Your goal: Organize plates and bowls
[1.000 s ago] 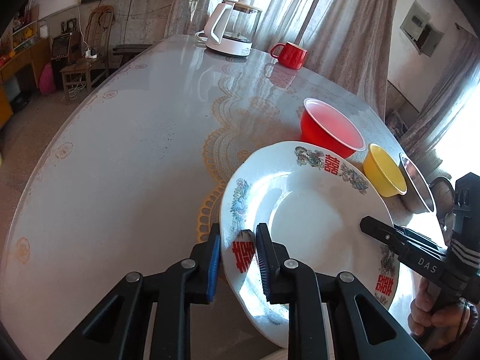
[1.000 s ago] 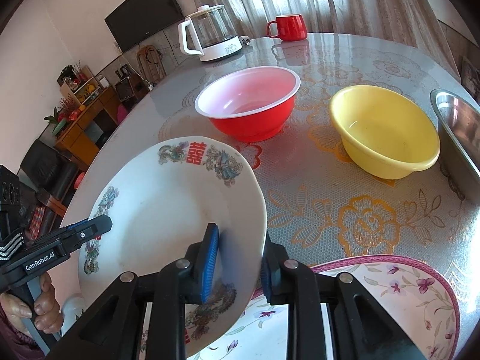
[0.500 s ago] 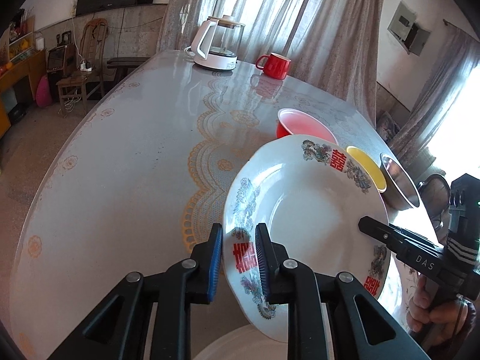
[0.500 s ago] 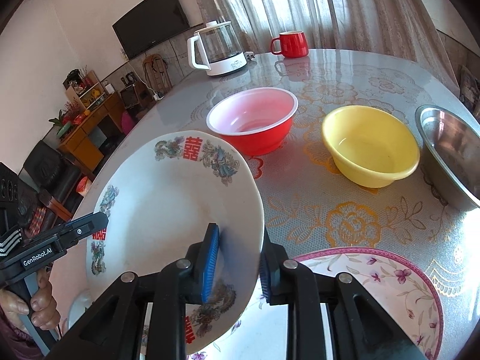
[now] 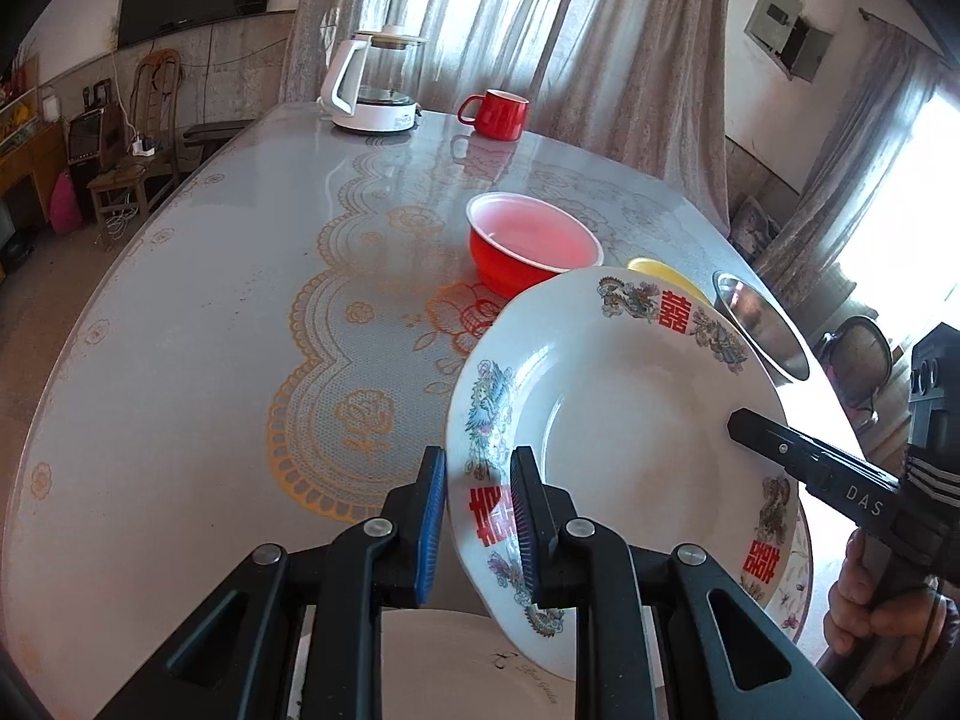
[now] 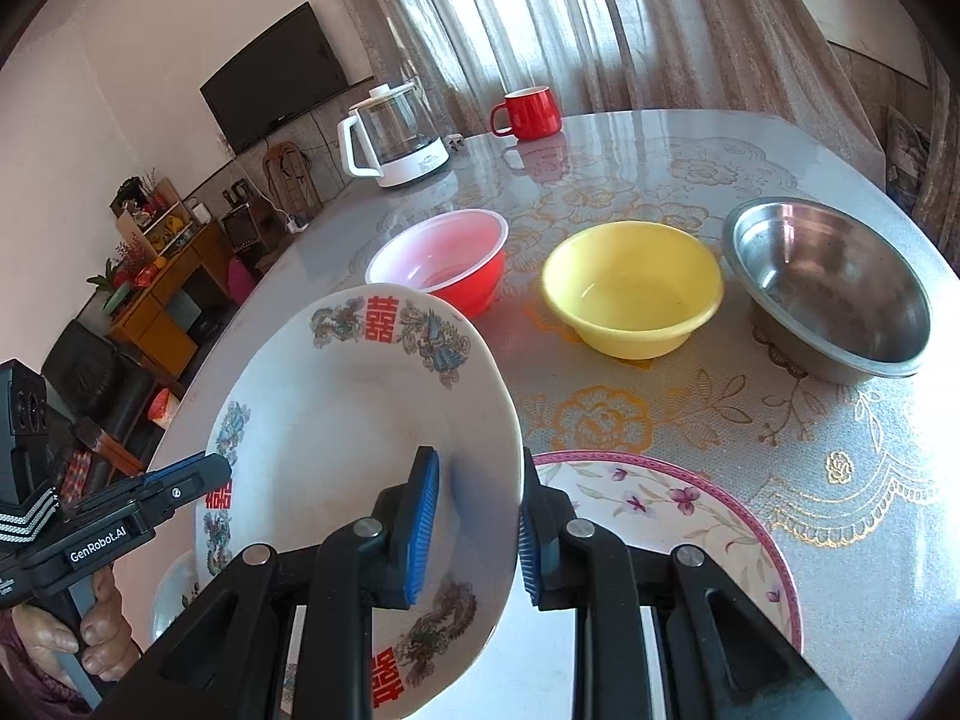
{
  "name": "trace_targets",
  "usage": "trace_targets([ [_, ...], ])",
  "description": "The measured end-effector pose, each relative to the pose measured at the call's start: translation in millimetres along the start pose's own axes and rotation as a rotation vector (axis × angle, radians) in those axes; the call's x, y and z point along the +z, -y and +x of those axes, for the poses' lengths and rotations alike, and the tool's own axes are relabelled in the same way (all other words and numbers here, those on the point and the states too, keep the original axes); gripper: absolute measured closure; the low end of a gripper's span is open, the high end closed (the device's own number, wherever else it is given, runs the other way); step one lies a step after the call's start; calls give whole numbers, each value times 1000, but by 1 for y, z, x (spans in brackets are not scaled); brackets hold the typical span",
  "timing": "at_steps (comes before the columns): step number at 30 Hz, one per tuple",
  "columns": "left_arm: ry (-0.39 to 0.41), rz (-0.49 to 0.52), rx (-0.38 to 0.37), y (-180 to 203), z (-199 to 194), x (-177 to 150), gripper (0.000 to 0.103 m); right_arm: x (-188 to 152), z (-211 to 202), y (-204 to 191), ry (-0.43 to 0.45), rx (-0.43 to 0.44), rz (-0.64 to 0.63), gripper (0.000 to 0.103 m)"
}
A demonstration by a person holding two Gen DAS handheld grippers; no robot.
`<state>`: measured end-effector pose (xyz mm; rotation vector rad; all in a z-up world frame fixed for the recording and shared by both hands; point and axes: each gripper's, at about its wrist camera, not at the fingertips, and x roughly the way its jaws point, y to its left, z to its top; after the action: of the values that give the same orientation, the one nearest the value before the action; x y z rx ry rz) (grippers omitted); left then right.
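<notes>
Holding: both grippers are pinching one white plate [image 5: 624, 420] by opposite sides of its rim, keeping it tilted above the table [image 5: 198, 312].
Left gripper [image 5: 477, 531]: its blue-padded fingers [image 5: 431, 531] are sitting narrow, one on each face of the rim, right at a red double-happiness character.
Right gripper [image 6: 477, 525]: its fingers [image 6: 420, 525] are closing narrow on the opposite rim; seen from the left wrist camera, its black body is reading "DAS".
Writing: the left gripper's body, seen from the right wrist camera, is showing a label "GenRobot.AI"; the held plate is carrying red double-happiness characters among dragon and phoenix motifs around its rim.
Below the plate: a pink-rimmed floral plate [image 6: 690, 516] is lying flat on the table under the right gripper, and a plain white plate [image 5: 456, 666] with small cursive script, too small to read, is lying under the left gripper.
Bowls: a red bowl [image 6: 444, 258], a yellow bowl [image 6: 630, 288] and a steel bowl [image 6: 828, 282] are standing in a row beyond the plates, each apart from the next.
Far end: a glass kettle [image 6: 396, 138] on a white base and a red mug [image 6: 528, 114] are standing near the curtains [image 6: 540, 18].
Table cover: a glossy sheet is showing gold lace and rose patterns.
</notes>
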<state>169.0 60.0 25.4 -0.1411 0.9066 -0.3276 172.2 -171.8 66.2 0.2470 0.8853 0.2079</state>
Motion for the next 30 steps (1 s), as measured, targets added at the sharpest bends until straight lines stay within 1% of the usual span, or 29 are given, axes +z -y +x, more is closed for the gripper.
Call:
trace_targets([
  [7, -14, 35, -55, 28, 0, -9, 82, -20, -16, 29, -10, -31, 47, 80],
  [11, -15, 70, -58, 46, -1, -22, 82, -32, -31, 42, 7, -62, 61, 79],
  [14, -24, 76, -65, 53, 0, -32, 82, -40, -41, 47, 11, -88, 55, 79],
  [20, -33, 104, -70, 72, 0, -46, 82, -57, -48, 63, -10, -114, 81, 78],
  [24, -39, 126, -64, 83, 4, -53, 82, -68, -50, 69, -14, -165, 84, 76],
  [25, -34, 127, -89, 85, 3, -54, 91, -69, -51, 71, -14, -171, 86, 76],
  [26, -43, 120, -188, 89, 2, -54, 95, -70, -52, 72, -7, -174, 78, 77],
  [27, -38, 127, -227, 97, -3, -54, 95, -70, -53, 69, -1, -181, 59, 78],
  [28, 3, 183, -196, 111, -11, -55, 95, -69, -53, 64, 2, -184, 37, 78],
  [29, 60, 262, -136, 127, -19, -57, 95, -69, -52, 58, 8, -181, 9, 78],
  [30, 103, 312, -110, 140, -26, -59, 95, -68, -51, 50, 11, -182, -27, 78],
])
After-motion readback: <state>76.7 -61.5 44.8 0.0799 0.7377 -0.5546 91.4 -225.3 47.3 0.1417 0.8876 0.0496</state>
